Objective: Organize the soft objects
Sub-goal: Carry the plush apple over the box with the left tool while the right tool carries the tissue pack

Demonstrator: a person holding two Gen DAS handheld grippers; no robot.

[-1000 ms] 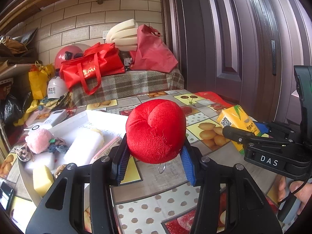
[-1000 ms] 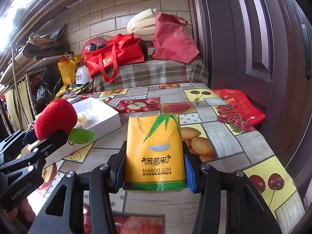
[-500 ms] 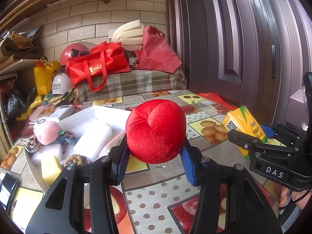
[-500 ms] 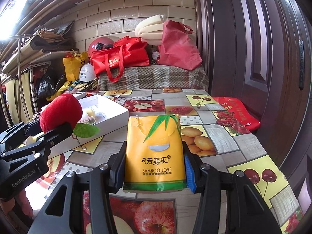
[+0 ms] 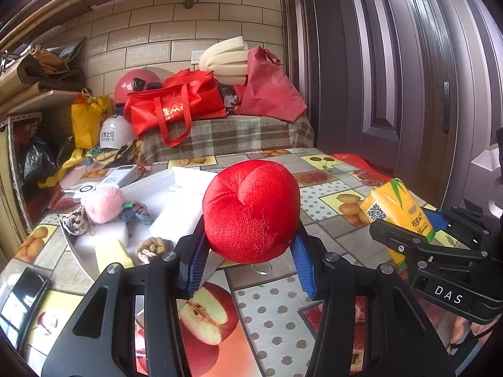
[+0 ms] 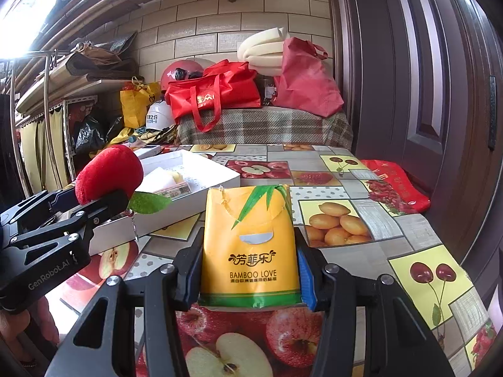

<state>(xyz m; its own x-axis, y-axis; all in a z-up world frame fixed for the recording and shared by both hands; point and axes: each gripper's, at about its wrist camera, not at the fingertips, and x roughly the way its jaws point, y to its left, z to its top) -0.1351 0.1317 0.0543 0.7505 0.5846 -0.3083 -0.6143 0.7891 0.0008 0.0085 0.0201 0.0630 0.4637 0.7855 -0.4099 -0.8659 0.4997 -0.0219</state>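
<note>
Both grippers have drifted back toward the table's (image 6: 371, 169) near edge, loads unchanged. Left gripper (image 5: 248, 262) is clamped on the red plush apple (image 5: 250, 210), raised beside the white box (image 6: 201, 172) near the left edge. Right gripper (image 6: 250, 278) squeezes the yellow tissue pack (image 6: 250, 245) above the near edge. Risks, as I judge them: the plush could roll out of the pads, and its dangling clasp could snag on the box wall.

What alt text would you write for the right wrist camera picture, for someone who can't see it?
A handheld two-finger gripper clamps a yellow tissue pack above a fruit-patterned tablecloth. At left, a second gripper holds a red plush apple near an open white box.
</note>
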